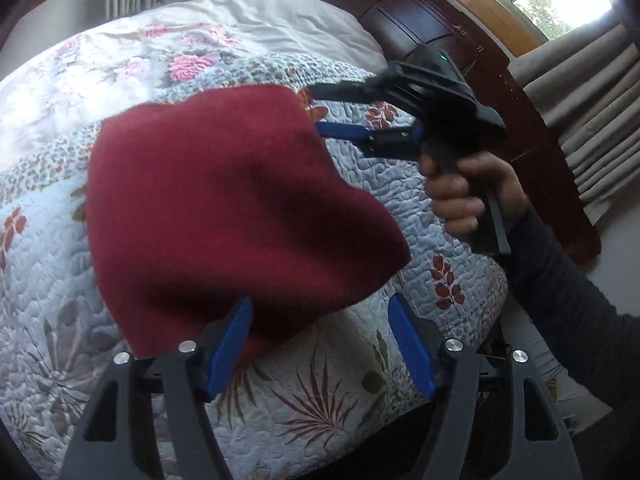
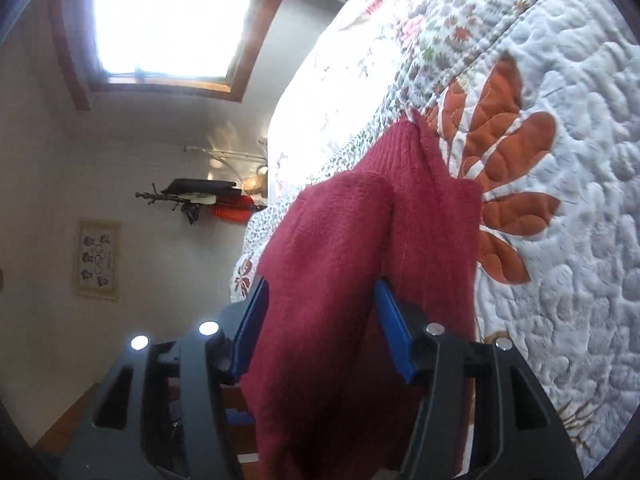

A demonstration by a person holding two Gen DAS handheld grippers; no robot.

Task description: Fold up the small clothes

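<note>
The red knit garment [image 1: 240, 208] hangs above the quilted bed [image 1: 432, 216], draped between the right gripper [image 1: 316, 110]'s spread jaws. The left gripper [image 1: 320, 340], near its lower edge, is spread and holds nothing. Best to pinch that free edge before lowering, so the cloth lands flat.

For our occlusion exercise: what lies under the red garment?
Under the red garment lies the floral quilt. The patch directly beneath is covered, so anything there cannot be seen.

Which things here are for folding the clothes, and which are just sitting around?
For the job:
- red knitted garment
- right gripper, reaching into the garment
- left gripper, open beside it
- quilted bedspread, the surface under the garment

Just lying about:
- white pillow
- curtains
- wall picture
</note>
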